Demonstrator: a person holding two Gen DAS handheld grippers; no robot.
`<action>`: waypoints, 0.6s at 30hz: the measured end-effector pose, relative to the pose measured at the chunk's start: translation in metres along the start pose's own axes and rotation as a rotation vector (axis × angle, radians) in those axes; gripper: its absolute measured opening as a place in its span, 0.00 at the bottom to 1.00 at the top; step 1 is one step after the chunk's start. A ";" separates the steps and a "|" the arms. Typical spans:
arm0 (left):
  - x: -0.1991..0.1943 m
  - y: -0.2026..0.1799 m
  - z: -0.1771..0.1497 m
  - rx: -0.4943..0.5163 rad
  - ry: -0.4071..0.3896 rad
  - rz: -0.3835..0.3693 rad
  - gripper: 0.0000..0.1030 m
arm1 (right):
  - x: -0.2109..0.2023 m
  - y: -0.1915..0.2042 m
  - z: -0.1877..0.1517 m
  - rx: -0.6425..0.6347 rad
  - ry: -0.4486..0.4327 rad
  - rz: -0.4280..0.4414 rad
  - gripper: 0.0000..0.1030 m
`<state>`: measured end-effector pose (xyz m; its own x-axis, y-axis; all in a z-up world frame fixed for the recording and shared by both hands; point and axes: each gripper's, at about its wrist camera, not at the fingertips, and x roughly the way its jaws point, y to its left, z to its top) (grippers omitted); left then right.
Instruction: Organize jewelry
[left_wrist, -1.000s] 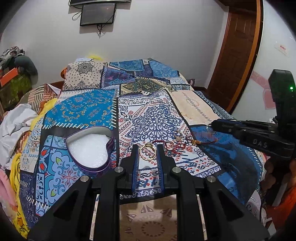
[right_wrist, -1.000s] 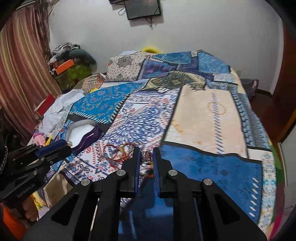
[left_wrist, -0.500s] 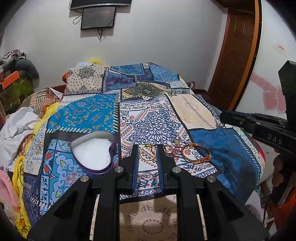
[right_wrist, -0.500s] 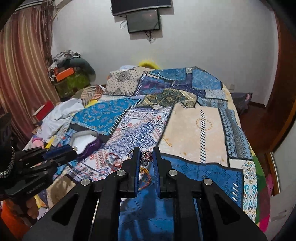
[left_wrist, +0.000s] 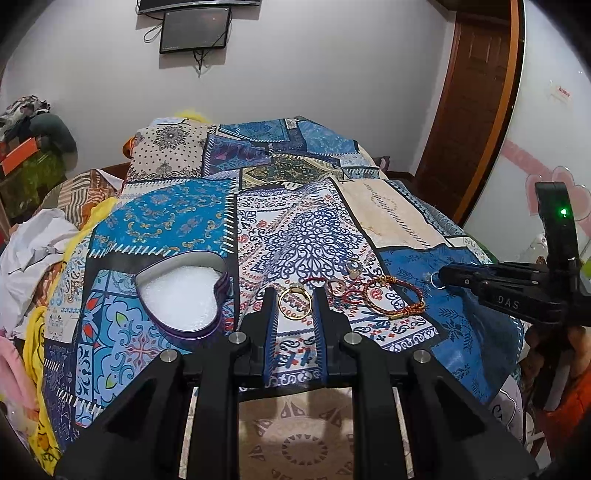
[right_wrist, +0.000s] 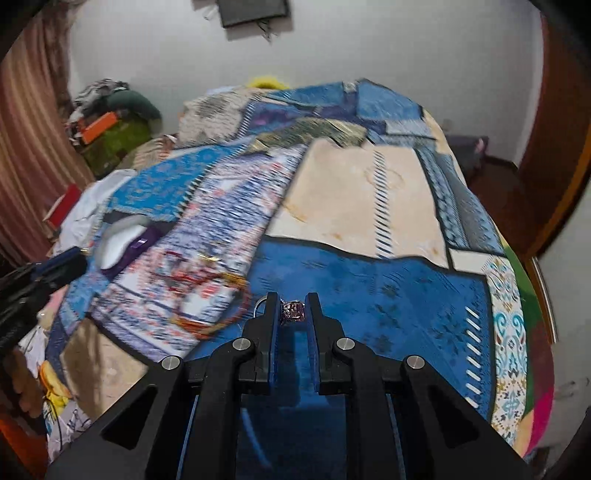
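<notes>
Right tongs carrying a ring to the tin; left tongs parked over the gold ring.

Largest first: bed (left_wrist: 173, 221) with patchwork cover holds everything. Heart-shaped tin (left_wrist: 181, 297), open and white-lined, sits at 9 o'clock of the jewelry pile. Woven bracelet (left_wrist: 393, 299) lies at 3 o'clock of the gold ring (left_wrist: 294, 302). Left tongs (left_wrist: 294, 306) are spread around that ring, not pinching it. Right tongs (right_wrist: 291, 310) pinch a purple-stone ring (right_wrist: 293, 310) by its head. My read: keep the squeeze steady, travel toward 9 o'clock, release low over the lining so it doesn't bounce out. Left view shows the tin's interior and the pile sharply; right view is motion-blurred there but alone shows the pinch on the stone.
</notes>
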<state>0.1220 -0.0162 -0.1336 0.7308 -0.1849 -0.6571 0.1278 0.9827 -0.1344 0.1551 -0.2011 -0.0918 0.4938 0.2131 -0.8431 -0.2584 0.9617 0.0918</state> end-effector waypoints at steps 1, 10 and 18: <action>0.001 -0.001 0.000 0.004 0.003 0.001 0.17 | -0.001 -0.003 -0.001 0.007 0.001 0.002 0.12; 0.011 -0.007 0.000 0.018 0.028 0.003 0.17 | -0.015 -0.019 -0.005 0.028 -0.012 0.003 0.13; 0.019 -0.009 -0.001 0.026 0.046 -0.001 0.17 | -0.012 -0.003 -0.003 -0.008 0.009 0.091 0.13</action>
<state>0.1340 -0.0288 -0.1452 0.6994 -0.1861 -0.6901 0.1466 0.9823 -0.1164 0.1469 -0.2068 -0.0833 0.4607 0.2984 -0.8359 -0.3088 0.9369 0.1642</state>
